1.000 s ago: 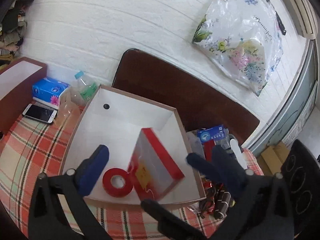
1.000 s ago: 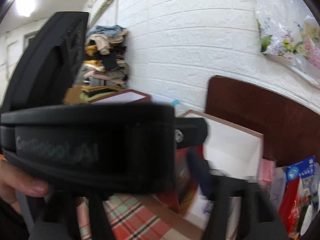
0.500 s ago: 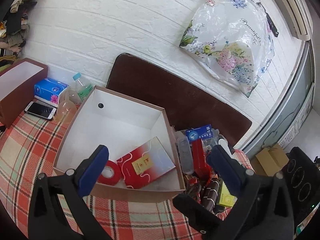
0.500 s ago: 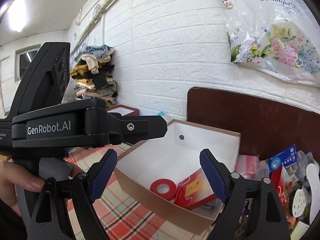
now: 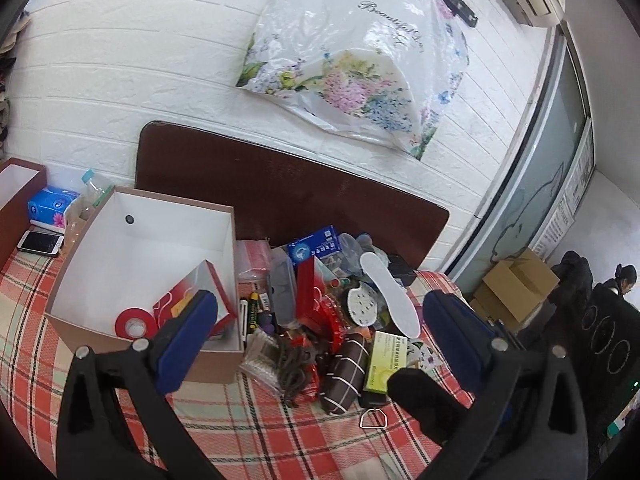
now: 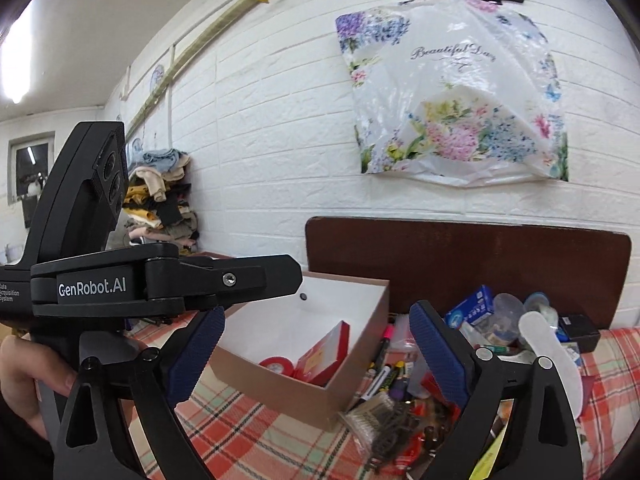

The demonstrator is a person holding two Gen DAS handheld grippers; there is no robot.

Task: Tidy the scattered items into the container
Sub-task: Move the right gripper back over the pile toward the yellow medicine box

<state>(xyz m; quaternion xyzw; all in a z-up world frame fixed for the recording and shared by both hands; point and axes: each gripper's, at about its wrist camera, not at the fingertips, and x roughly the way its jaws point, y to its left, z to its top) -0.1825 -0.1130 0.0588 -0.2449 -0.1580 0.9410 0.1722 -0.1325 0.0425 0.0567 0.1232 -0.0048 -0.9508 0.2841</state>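
Left gripper (image 5: pixel 320 328) fingers (image 5: pixel 186 332) hide part of red box (image 5: pixel 192 298).

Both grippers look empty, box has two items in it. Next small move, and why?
Probably lower the left gripper onto the brown striped pouch at the pile's near edge. Its jaws stand open and empty above the clutter, and the pouch lies on top, unobstructed. The box holds only the red tape roll and red carton, so there is room.

Lived-in home room; headboard (image 5: pixel 288 188), folded clothes (image 6: pixel 160 200), plaid bedspread (image 5: pixel 260 432)
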